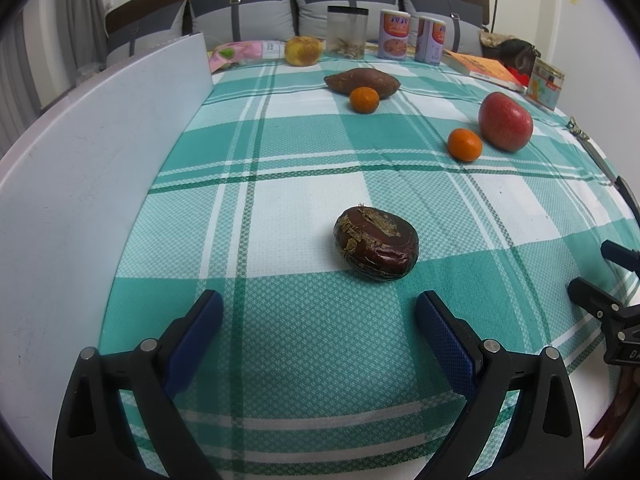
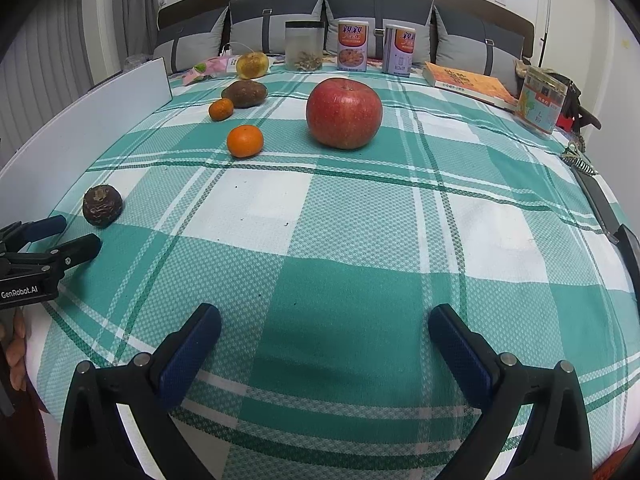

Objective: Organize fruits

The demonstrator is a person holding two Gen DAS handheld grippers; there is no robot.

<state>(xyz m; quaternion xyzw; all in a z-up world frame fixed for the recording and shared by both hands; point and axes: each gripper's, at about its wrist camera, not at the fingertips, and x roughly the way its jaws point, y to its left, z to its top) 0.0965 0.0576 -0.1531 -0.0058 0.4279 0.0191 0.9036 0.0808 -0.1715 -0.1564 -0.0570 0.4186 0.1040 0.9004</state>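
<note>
The red apple (image 2: 344, 114) sits on the green-and-white checked cloth (image 2: 344, 304), and everything else is placed from it. Just beside the apple, on its left and slightly nearer the cameras, lies one mandarin (image 2: 245, 141); a second mandarin (image 2: 221, 109) lies farther left and farther back, touching or almost touching a brown sweet potato (image 2: 244, 93). Behind those, left of the apple and close to the far edge of the cloth, is a yellowish, blotched round fruit (image 2: 252, 65). Well left of the apple and much nearer is a dark brown, flaky-skinned fruit (image 1: 376, 243) (its kind cannot be told), lying alone on the cloth. The left gripper (image 1: 318, 322) hovers low just in front of that dark fruit, its blue-padded fingers spread wide and holding nothing. The right gripper (image 2: 324, 334) faces the apple from well short of it, fingers likewise wide apart and empty. Behind the apple stand a clear jar (image 2: 304, 46) and two labelled cans (image 2: 352, 46); to its right lie an orange book (image 2: 470, 84) and a small printed box (image 2: 540, 100). A white board (image 1: 100, 152) stands along the cloth's left edge.
</note>
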